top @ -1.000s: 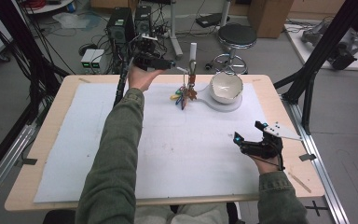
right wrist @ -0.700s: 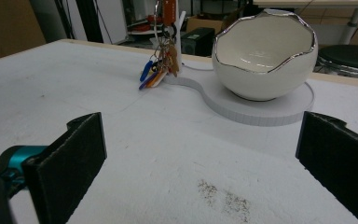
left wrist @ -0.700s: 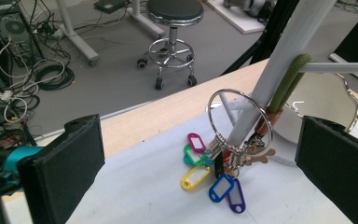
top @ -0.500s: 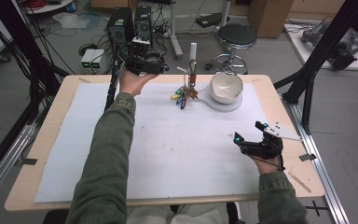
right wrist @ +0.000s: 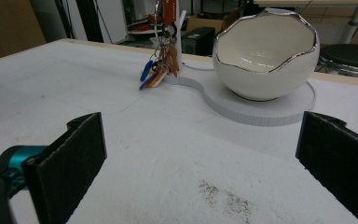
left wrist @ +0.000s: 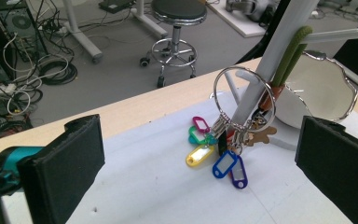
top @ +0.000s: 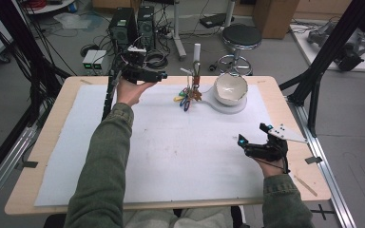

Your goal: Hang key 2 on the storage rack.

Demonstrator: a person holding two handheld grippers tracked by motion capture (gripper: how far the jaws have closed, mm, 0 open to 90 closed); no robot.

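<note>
Left gripper, jaws wide, hovers far left of the metal key ring with coloured plastic tags; right gripper, jaws wide, sits near right.

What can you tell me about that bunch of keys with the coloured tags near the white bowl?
The key bunch hangs by a large silver ring from a peg of a white stand, beside the white bowl. Smaller rings carry plastic tags in pink, green, yellow, blue and purple, plus a flat brownish charm and an orange fob on a green cord looped over an upper peg. The lowest tags rest on the white table cover. The left gripper, jaws open, faces it without touching.
</note>
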